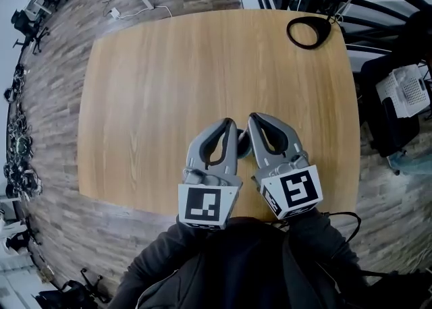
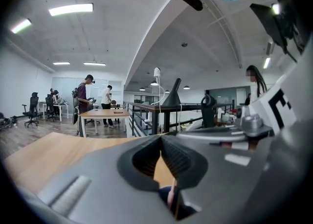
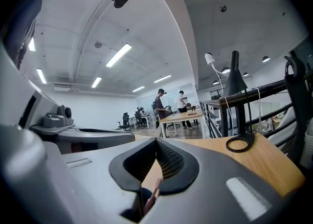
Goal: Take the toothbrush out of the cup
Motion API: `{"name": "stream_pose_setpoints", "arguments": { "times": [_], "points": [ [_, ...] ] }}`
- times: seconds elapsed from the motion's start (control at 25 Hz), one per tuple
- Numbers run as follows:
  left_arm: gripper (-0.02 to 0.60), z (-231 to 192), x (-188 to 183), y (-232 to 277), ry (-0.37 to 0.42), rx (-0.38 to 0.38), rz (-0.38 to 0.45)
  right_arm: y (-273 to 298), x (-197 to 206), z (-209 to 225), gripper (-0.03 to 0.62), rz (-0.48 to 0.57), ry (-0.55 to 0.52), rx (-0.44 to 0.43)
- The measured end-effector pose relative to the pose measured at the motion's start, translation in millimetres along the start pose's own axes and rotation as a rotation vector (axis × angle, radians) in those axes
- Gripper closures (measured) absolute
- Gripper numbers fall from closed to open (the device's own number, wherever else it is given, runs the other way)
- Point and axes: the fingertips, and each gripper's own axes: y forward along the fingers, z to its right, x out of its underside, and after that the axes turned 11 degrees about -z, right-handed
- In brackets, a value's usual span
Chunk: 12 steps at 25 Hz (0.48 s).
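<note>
**Cup and toothbrush nearly buried between two closed grippers**

In the head view, only a dark curved sliver of the cup (image 1: pixel 243 144) shows. It is wedged between the two grippers near the table's (image 1: pixel 202 65) 6 o'clock edge, and the toothbrush cannot be made out there at all. The gripper views give little more. In each one a thin pinkish strip, the toothbrush (image 2: pixel 170 196) (image 3: pixel 155 188), stands beside a dark blue patch of cup (image 2: pixel 164 192) (image 3: pixel 147 195), low at 6 o'clock in the opening behind the jaws. From either view I cannot tell whether the jaws touch the cup or the brush. The person's arms are cut off by the bottom of the head view.

The left gripper (image 1: pixel 228 125) (image 2: pixel 160 139) has its jaw tips pressed together, with only bare tabletop showing through the loop behind them. The right gripper (image 1: pixel 256 120) (image 3: pixel 156 142) is the same, tips meeting and nothing pinched at the tips. The two lie side by side, tips aimed toward 12 o'clock and close to each other.

A black lamp base ring (image 1: pixel 309 31) sits near the table's 1 o'clock corner, well apart from the grippers.
</note>
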Motion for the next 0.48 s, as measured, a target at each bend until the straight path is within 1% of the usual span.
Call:
{"name": "stream_pose_setpoints", "arguments": {
  "times": [0.16,0.2,0.24,0.36,0.4,0.48],
  "points": [
    [0.574,-8.0,5.5,8.2,-0.014,0.008,-0.018,10.5,4.3,2.2,0.591,-0.014,0.012,-0.001],
    [0.574,-10.7,7.3,10.1,-0.019,0.007,-0.024,12.8,5.1,1.5,0.582,-0.016,0.012,-0.006],
    [0.574,-13.6,8.8,11.6,-0.024,0.005,-0.028,14.9,6.3,0.4,0.566,-0.017,0.011,-0.010],
    [0.574,-25.3,12.8,16.3,-0.038,0.004,-0.034,24.7,11.6,-2.4,0.489,-0.033,0.012,-0.009],
    [0.574,-29.2,14.9,17.9,-0.043,0.005,-0.039,28.5,14.1,-2.9,0.475,-0.044,0.013,-0.006],
    [0.574,-34.0,20.6,20.4,-0.056,0.011,-0.052,33.5,20.0,-3.4,0.468,-0.063,0.017,-0.001]
  ]
}}
